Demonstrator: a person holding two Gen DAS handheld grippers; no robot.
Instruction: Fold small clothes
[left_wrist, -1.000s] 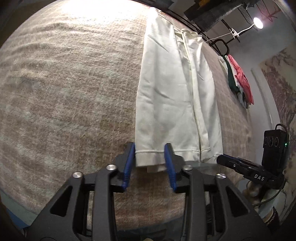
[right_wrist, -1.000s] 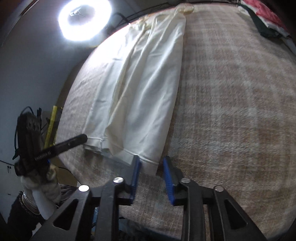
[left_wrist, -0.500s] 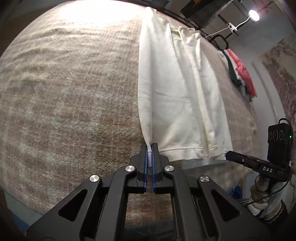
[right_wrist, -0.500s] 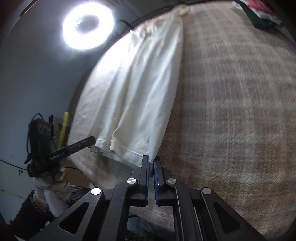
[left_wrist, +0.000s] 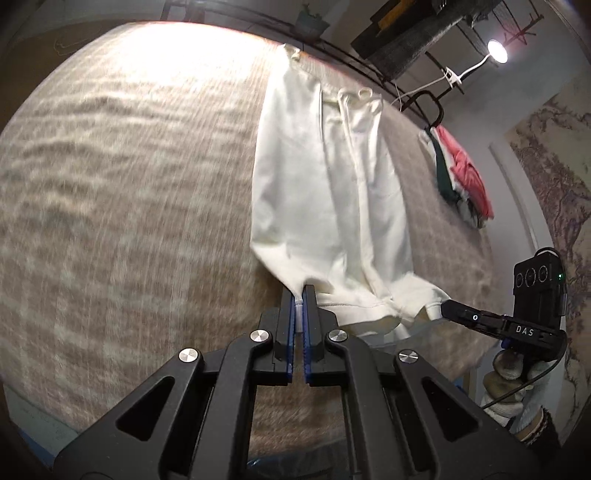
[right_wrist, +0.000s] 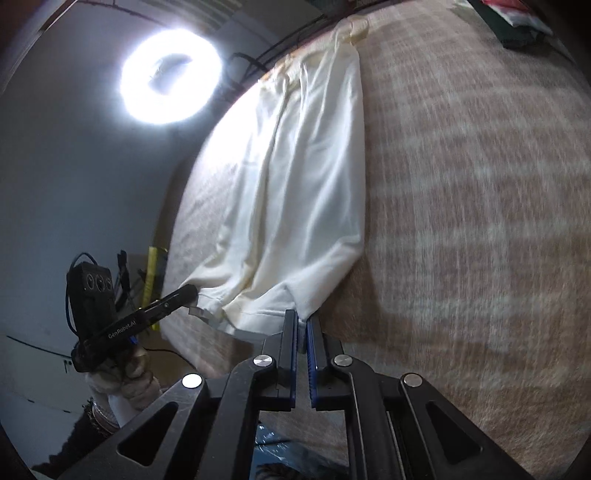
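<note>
A long cream-white garment (left_wrist: 325, 192) lies stretched along the beige plaid blanket (left_wrist: 129, 192), its drawstring end at the far edge. My left gripper (left_wrist: 299, 295) is shut on the near left corner of its hem, lifted off the blanket. My right gripper (right_wrist: 302, 321) is shut on the near right corner of the same garment (right_wrist: 295, 192). Each gripper shows in the other's view: the right one (left_wrist: 448, 308) at the hem's far corner, the left one (right_wrist: 190, 291) likewise. The hem sags between them.
A pile of red, green and white clothes (left_wrist: 461, 184) lies at the blanket's right edge, also in the right wrist view (right_wrist: 517, 22). A ring light (right_wrist: 171, 75) shines beyond the far edge. The blanket (right_wrist: 480, 203) spreads wide on both sides of the garment.
Both grippers closed on the hem corners, from open a second ago, and have since lifted the near end of the garment off the blanket.
</note>
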